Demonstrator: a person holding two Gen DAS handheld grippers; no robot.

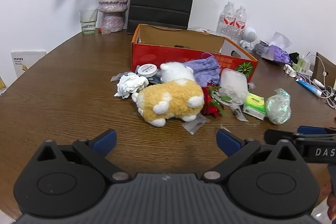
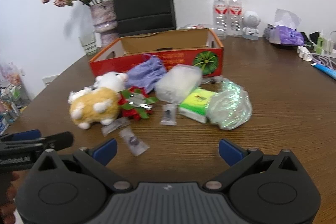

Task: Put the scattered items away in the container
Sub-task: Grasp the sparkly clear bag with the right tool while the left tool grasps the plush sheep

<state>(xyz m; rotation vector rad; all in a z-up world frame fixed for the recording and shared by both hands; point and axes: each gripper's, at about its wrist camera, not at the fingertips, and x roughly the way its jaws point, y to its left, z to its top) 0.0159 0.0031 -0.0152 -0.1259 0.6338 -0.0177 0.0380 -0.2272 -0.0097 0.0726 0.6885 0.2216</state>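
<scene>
You hold the left gripper (image 1: 166, 143) and right gripper (image 2: 167, 149) low over the brown wooden table (image 1: 63, 98), jaws spread wide and empty, facing the scattered heap, fluffy yellow-and-white plush toy (image 1: 170, 100) nearest, which lies just before the open red cardboard box (image 1: 189, 56), so each item is a short lift in.

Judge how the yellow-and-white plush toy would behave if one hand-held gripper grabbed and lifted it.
The plush toy looks soft and fluffy, so it would probably squash between the pads rather than resist. It is likely light for its bulk. Its fuzzy surface should grip well, and lying on its side on the table, it seems unlikely to roll.
</scene>
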